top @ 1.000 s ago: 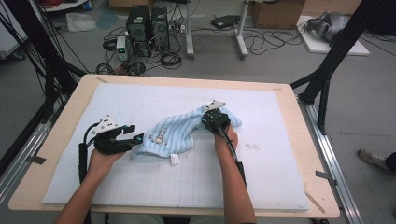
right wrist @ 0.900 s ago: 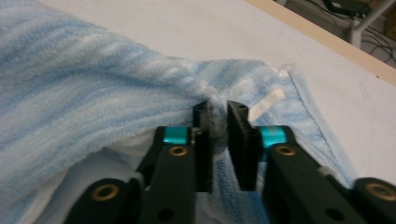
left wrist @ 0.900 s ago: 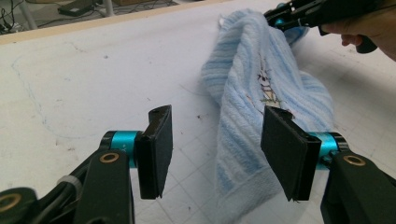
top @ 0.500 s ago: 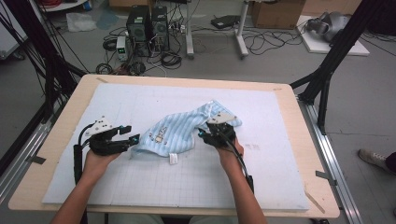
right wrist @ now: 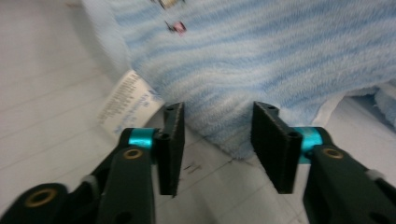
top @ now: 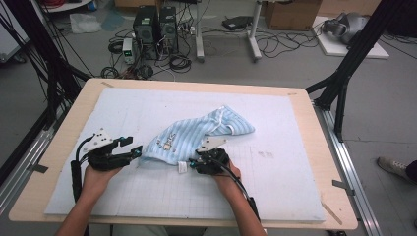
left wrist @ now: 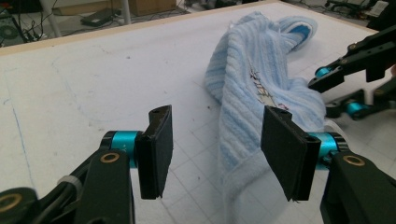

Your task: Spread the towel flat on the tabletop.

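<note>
High view: the crumpled light-blue striped terry towel (top: 196, 135) lies mid-counter, its underside hidden. The left gripper (top: 136, 152) and right gripper (top: 193, 164) hold their fingers open at its near edge, gripping nothing.

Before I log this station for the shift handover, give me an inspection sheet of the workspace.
Surface: pale gridded mat on a wooden table, faint marks on it.
Job's things: light blue striped towel, crumpled, white care label at its near edge.
Clutter: nothing seen on the mat.
Grippers: left gripper open at the towel's left end; right gripper open at its near edge by the label; neither grips it.
Cables: one trails along each forearm; loose tangles on the floor.
Surroundings: computer towers, cardboard box, black frame struts.
</note>
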Tool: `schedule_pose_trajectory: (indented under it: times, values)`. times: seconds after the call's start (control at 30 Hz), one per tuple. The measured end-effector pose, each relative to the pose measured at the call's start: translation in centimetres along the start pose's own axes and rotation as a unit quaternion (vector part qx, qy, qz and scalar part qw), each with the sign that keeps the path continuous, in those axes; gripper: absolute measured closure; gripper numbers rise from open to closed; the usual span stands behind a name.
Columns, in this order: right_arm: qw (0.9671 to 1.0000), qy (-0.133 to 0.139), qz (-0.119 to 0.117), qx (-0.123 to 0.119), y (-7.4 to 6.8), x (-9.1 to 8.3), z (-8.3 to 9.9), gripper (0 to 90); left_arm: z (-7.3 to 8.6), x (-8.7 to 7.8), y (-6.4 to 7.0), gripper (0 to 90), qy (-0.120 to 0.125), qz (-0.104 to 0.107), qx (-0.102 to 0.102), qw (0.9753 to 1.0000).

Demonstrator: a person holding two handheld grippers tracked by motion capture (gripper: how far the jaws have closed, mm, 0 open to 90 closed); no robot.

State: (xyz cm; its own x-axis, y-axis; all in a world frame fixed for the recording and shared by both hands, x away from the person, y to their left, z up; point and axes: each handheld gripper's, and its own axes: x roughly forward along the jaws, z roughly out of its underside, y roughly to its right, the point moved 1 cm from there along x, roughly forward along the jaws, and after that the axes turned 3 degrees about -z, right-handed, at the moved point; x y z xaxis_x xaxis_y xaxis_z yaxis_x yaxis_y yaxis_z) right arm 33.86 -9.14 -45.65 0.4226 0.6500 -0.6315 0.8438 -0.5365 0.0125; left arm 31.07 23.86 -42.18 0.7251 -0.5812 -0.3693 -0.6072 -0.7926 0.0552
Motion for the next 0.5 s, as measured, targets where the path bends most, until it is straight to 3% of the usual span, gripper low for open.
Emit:
schedule_pose_trajectory:
  times: [0.03, 0.07, 0.1, 0.27, 0.37, 0.5]
  values:
    - [1.0, -0.004, 0.005, -0.002, 0.0, 0.2, 0.0, 69.8, 0.0, 0.0, 0.0, 44.1, 0.0, 0.0, 0.0, 1.0]
    - [1.0, -0.004, 0.008, 0.0, 0.1, 0.1, 0.0, 82.3, 0.2, -0.2, 0.2, 44.2, -0.002, -0.002, 0.001, 1.0]
    - [0.9999, -0.006, 0.012, -0.001, 0.1, -0.1, -0.1, 85.1, 0.2, -0.2, 0.2, 44.2, -0.002, -0.002, 0.001, 1.0]
    - [1.0, -0.001, -0.008, -0.001, 0.1, -1.8, 0.3, 86.5, 0.5, -0.6, 0.5, 44.6, -0.003, -0.005, 0.0, 1.0]
    - [0.9997, 0.013, -0.02, 0.0, 0.5, -4.4, 0.9, 85.9, 0.3, -0.5, 0.6, 44.6, -0.002, -0.005, 0.002, 1.0]
    - [0.9999, 0.006, -0.008, 0.011, 1.6, -7.8, 2.8, 85.7, 0.0, 0.2, 1.1, 44.6, 0.002, 0.003, 0.003, 1.0]
